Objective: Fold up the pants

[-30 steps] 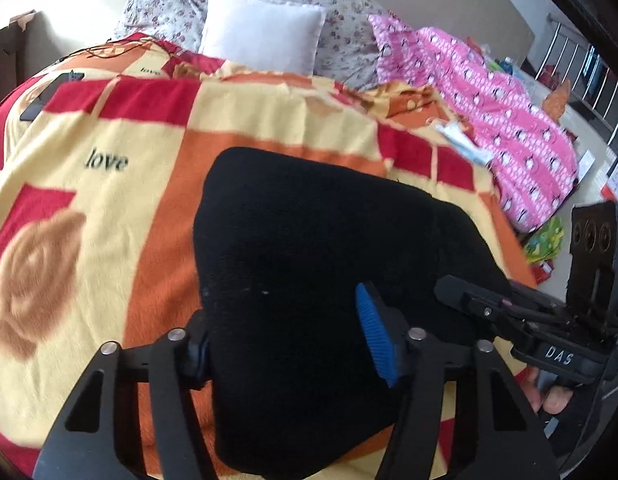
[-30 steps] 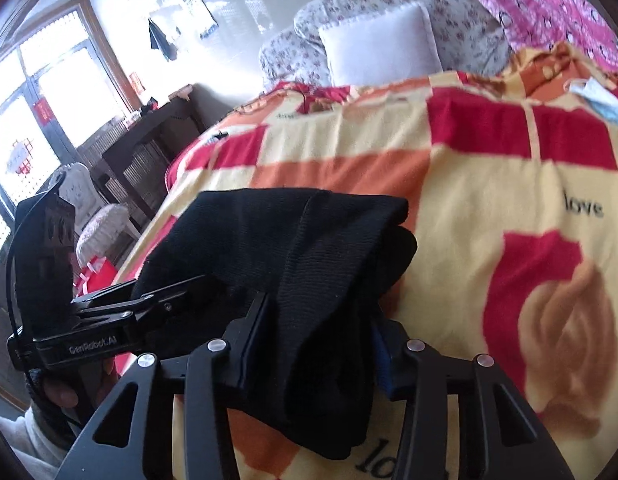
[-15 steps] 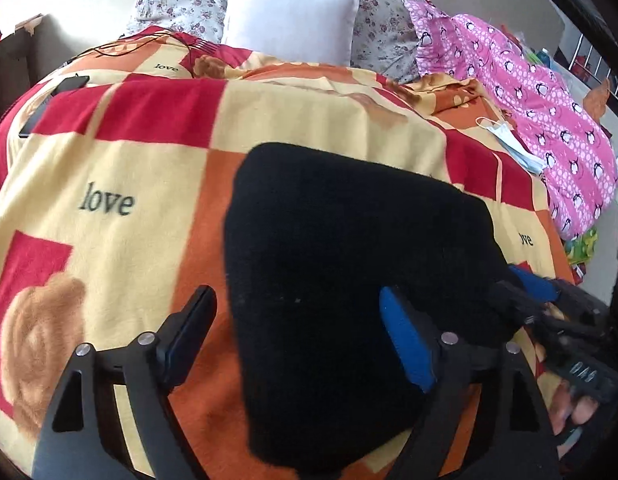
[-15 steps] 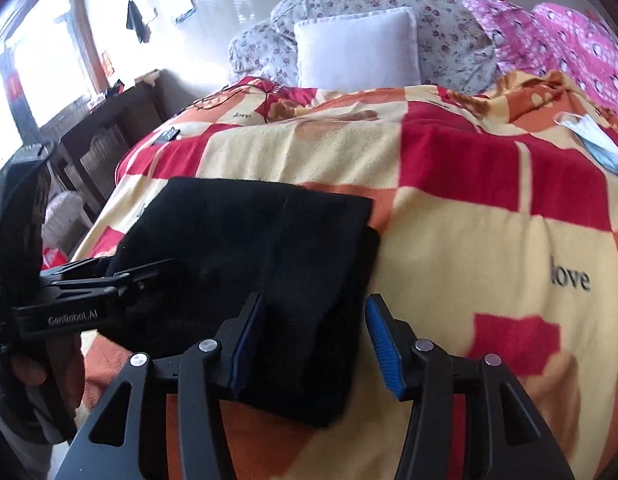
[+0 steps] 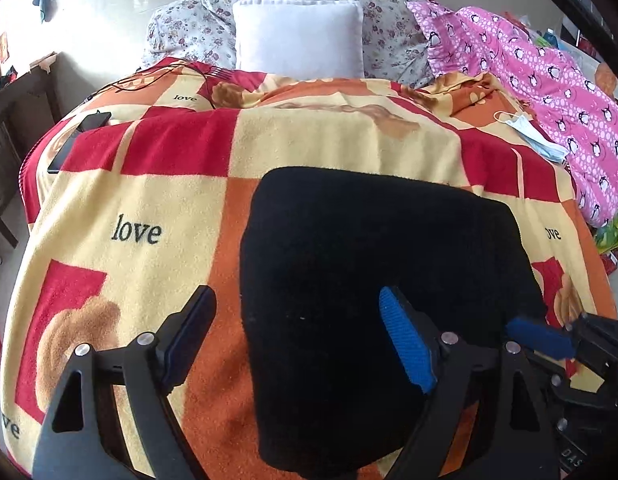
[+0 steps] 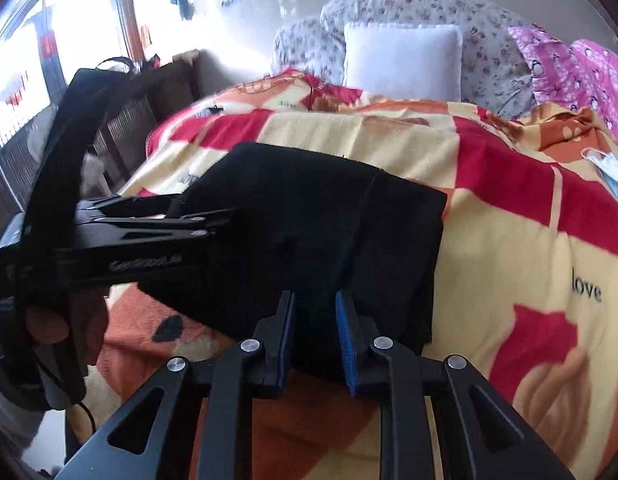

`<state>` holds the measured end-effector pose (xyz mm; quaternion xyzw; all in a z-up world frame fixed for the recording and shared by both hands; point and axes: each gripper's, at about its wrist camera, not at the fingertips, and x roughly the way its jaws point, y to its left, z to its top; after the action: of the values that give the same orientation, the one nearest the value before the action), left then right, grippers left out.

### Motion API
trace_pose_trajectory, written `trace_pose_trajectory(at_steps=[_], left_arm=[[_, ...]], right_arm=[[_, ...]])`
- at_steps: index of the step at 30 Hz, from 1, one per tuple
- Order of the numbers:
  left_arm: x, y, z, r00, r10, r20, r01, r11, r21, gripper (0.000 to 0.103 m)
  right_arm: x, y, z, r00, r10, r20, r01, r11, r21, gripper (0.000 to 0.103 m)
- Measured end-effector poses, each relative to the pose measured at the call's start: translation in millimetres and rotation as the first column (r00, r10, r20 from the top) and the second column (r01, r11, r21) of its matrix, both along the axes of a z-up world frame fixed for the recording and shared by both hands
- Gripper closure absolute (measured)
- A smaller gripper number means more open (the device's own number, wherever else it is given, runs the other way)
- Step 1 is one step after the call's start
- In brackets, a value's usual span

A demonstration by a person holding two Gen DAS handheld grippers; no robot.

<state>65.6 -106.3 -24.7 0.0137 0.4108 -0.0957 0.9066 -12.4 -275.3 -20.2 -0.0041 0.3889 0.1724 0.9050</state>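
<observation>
Both claws are off the cloth. Left claw [image 5: 297,336] stands wide open, its near finger over the blanket [image 5: 141,184] and its blue-padded finger above the black pants [image 5: 369,248], gripping nothing. A second ago that same claw was pinched on the near edge of the fabric; it has since spread and let go. Right claw [image 6: 315,334] has narrowed to a small gap at the near edge of the pants [image 6: 321,216]; I see no cloth between its pads, where half a second ago it straddled the folded edge with a wider opening.

Pants now lie as a compact black rectangle, flat on the bed's blanket, layered edge visible in the right view, no leg trailing.

Judgement: the last fold has been laid and released. What remains, if anything, is smoothing or squaring the stack. A white pillow [image 5: 297,38] sits well apart at the head of the bed.
</observation>
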Motion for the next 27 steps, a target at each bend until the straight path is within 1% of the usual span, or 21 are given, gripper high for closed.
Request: trace_pose_trajectory(at_steps=[3, 4, 7, 9, 11, 14, 16, 17, 18, 19, 20, 23, 27], left_arm=[[-2, -1, 2, 1.0, 0.003, 0.006, -0.003, 1.0, 0.003, 0.019], [-3, -1, 2, 1.0, 0.006, 0.008, -0.006, 1.0, 0.0, 0.019], [-6, -1, 4, 1.0, 0.01, 0.014, -0.01, 1.0, 0.006, 0.019], [-9, -2, 6, 0.999, 0.013, 0.029, -0.014, 0.999, 0.03, 0.019], [-14, -1, 9, 0.998, 0.022, 0.052, -0.025, 0.998, 0.052, 0.019], [-20, 3, 13, 0.997, 0.029, 0.071, -0.032, 0.999, 0.03, 0.019], [-25, 6, 15, 0.995, 0.041, 0.086, -0.043, 0.999, 0.03, 0.019], [-28, 7, 17, 0.994, 0.051, 0.096, -0.055, 0.998, 0.038, 0.019], [-30, 8, 18, 0.993, 0.057, 0.101, -0.061, 0.997, 0.044, 0.019], [-33, 8, 20, 0.993, 0.061, 0.106, -0.066, 0.997, 0.046, 0.019], [-35, 9, 21, 0.992, 0.061, 0.112, -0.066, 0.997, 0.038, 0.019], [-44, 12, 25, 0.989, 0.07, 0.132, -0.072, 0.997, 0.015, 0.019], [-54, 10, 27, 0.987, 0.078, 0.139, -0.083, 0.996, 0.03, 0.019]], right_arm=[[3, -7, 10, 1.0, -0.006, -0.016, 0.007, 0.999, 0.037, 0.081], [3, -8, 14, 1.0, -0.01, -0.012, 0.01, 0.999, 0.041, 0.078], [6, -10, 28, 0.999, -0.036, 0.03, 0.035, 0.999, 0.039, 0.065], [12, -9, 30, 0.998, -0.058, 0.034, 0.056, 0.998, 0.039, 0.063], [21, -9, 26, 0.996, -0.08, 0.028, 0.079, 0.996, 0.034, 0.063], [30, -9, 8, 0.993, -0.114, -0.006, 0.114, 0.993, 0.003, 0.062], [28, -9, 7, 0.993, -0.119, 0.008, 0.119, 0.993, 0.004, 0.062], [26, -9, 9, 0.993, -0.121, 0.007, 0.121, 0.993, 0.006, 0.06], [24, -9, 12, 0.993, -0.121, 0.007, 0.121, 0.993, 0.012, 0.057], [21, -10, 16, 0.992, -0.123, 0.011, 0.123, 0.992, 0.018, 0.051], [18, -10, 18, 0.992, -0.124, 0.018, 0.124, 0.992, 0.016, 0.048], [4, -11, 28, 0.99, -0.135, 0.052, 0.134, 0.991, 0.021, 0.046], [-9, -14, 37, 0.986, -0.153, 0.068, 0.15, 0.988, 0.045, 0.042]])
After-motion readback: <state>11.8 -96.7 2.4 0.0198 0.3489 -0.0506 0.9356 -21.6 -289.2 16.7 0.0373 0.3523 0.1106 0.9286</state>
